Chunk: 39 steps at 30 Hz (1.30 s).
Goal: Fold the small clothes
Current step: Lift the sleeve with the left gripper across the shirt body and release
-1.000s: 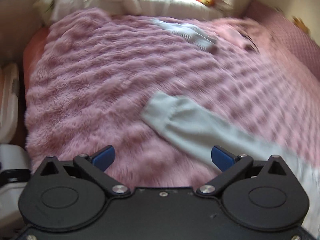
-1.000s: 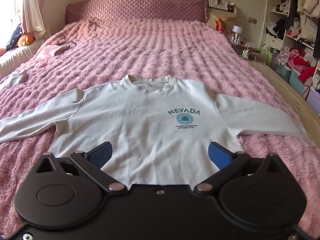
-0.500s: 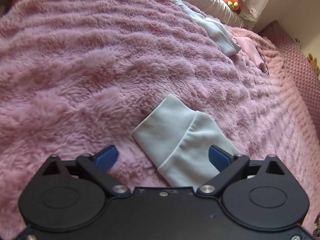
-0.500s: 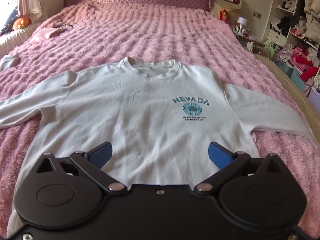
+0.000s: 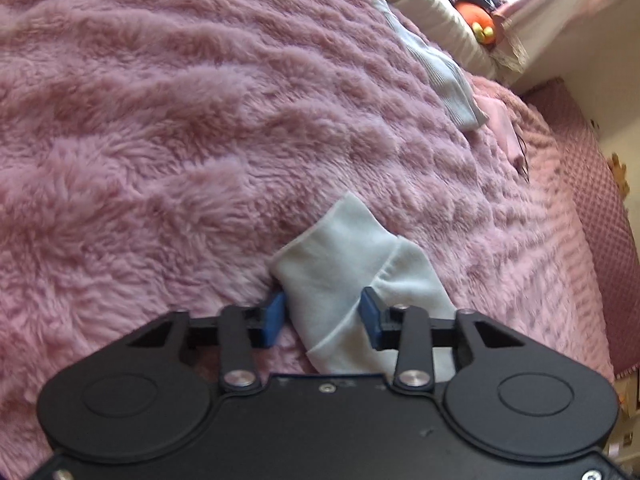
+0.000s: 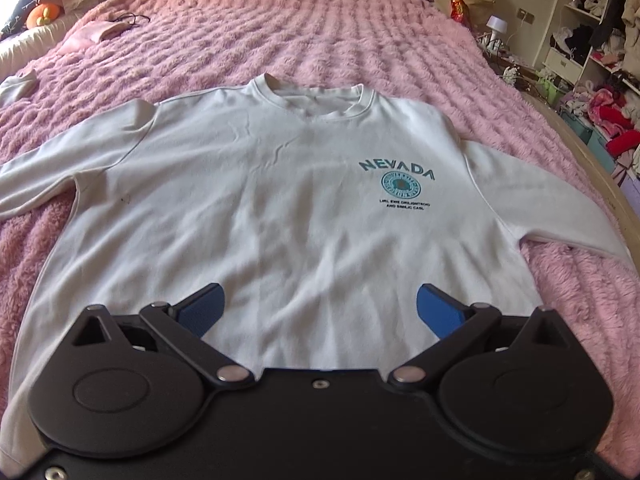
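Sweatshirt lies face up and spread flat on the pink blanket, collar away from the camera and both sleeves stretched out to the sides, a layout that leaves each edge free to be picked up and folded inward. Left gripper sits at the end of the left sleeve, where the cuff rests on the fur; its jaws have just been closing, and the blue pads now bracket the bunched cuff cloth and seem to press it from both sides. Taking the sleeve by its cuff makes sense, since the far end carries the whole sleeve across the body in one sweep. Right gripper hovers over the hem with its jaws spread wide and nothing between them, probably waiting to steady the cloth or take the hem. Folding proper looks barely begun. A smaller pale garment lies well apart near the bed's edge.
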Tool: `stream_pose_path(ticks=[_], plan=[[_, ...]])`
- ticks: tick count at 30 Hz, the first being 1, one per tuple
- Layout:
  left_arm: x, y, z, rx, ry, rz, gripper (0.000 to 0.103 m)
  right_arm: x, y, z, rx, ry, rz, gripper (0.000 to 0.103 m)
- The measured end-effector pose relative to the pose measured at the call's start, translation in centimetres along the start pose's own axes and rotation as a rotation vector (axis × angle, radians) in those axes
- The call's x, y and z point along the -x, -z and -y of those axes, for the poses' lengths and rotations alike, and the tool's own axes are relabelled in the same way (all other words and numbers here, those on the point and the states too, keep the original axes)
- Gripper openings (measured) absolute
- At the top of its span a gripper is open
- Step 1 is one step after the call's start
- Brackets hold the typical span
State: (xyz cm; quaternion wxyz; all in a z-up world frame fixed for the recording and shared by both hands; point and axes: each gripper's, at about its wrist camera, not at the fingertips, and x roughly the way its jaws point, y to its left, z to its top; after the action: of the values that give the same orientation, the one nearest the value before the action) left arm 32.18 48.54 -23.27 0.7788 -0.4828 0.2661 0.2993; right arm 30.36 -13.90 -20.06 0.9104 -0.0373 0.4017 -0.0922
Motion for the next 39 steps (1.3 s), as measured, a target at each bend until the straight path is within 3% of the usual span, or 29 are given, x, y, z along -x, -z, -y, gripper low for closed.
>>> stream_pose_path(ticks=[2, 7, 12, 16, 22, 25, 28, 30, 32, 33, 35, 37, 39], plan=[[0.3, 0.2, -0.2, 0.027, 0.0, 0.021, 0.013, 0.1, 0.0, 0.0, 0.004, 0.002, 0.002, 0.103], [2.4, 1.1, 1.3, -0.003, 0.056, 0.086, 0.009, 0.1, 0.0, 1.0, -0.008, 0.023, 0.009, 0.103], [5.0, 2.7, 5.8, -0.035, 0.229, 0.09, 0.009, -0.2, 0.3, 3.2, -0.033, 0.056, 0.001, 0.103], [7.5, 6.3, 12.0, -0.097, 0.393, 0.057, 0.008, -0.2, 0.6, 5.5, -0.055, 0.066, 0.0, 0.103], [10.8, 16.0, 23.6, -0.214, 0.686, -0.126, 0.008, 0.3, 1.0, 9.6, -0.113, 0.093, 0.017, 0.103], [12.1, 22.8, 28.9, -0.273, 0.824, -0.253, 0.008, 0.5, 1.3, 12.2, -0.162, 0.11, 0.018, 0.103], [12.1, 30.4, 33.3, -0.328, 0.914, -0.414, 0.009, 0.7, 1.8, 14.5, -0.206, 0.133, 0.015, 0.103], [11.5, 35.2, 35.2, -0.4, 0.913, -0.486, 0.014, 0.7, 2.2, 15.8, -0.231, 0.145, 0.011, 0.103], [10.9, 39.4, 36.6, -0.526, 0.849, -0.523, 0.061, 0.6, 2.4, 16.9, -0.253, 0.157, 0.009, 0.103], [10.6, 40.6, 36.6, -0.568, 0.8, -0.51, 0.066, 0.5, 2.4, 17.4, -0.262, 0.161, 0.009, 0.103], [9.7, 41.1, 35.6, -0.591, 0.758, -0.496, 0.067, 0.3, 2.4, 18.2, -0.271, 0.165, 0.017, 0.103], [8.0, 39.4, 34.1, -0.585, 0.715, -0.502, 0.069, -0.1, 2.0, 18.9, -0.282, 0.144, 0.046, 0.103], [7.4, 37.4, 32.0, -0.613, 0.636, -0.453, 0.071, -0.9, 1.5, 19.6, -0.299, 0.104, 0.075, 0.103]])
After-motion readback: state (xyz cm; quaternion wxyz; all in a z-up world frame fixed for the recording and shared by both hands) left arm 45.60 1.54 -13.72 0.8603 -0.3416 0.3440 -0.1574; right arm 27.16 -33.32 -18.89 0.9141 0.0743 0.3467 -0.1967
